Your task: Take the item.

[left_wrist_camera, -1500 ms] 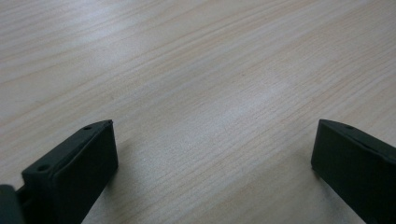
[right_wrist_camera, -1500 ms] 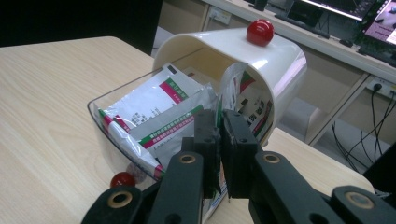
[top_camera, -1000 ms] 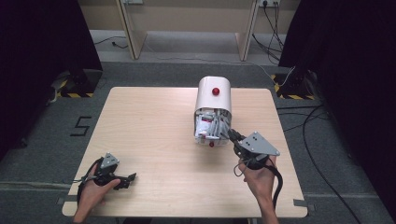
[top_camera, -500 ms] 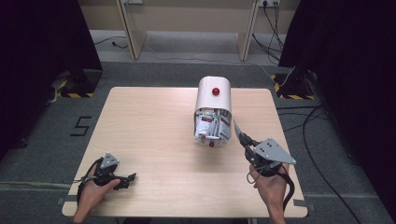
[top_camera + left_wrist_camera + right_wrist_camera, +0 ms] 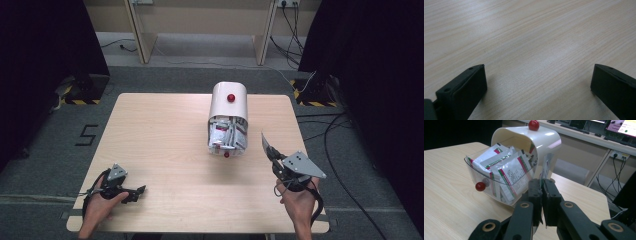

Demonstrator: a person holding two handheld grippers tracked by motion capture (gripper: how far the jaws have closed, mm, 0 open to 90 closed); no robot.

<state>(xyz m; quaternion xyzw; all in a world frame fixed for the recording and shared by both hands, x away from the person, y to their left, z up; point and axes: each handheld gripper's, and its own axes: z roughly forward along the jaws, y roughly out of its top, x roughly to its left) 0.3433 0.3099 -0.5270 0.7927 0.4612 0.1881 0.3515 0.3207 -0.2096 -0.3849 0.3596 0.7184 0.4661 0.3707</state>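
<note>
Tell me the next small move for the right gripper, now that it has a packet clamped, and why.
Probably carry the packet away from the container and lower it to bare table. The right gripper is shut on it, clear of the clear drawer; the left gripper rests open, empty.

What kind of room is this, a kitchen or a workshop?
Neither, probably a lab or office set up for recording: a bare wooden table on grey carpet, black curtains at both sides, and computer monitors behind.
</note>
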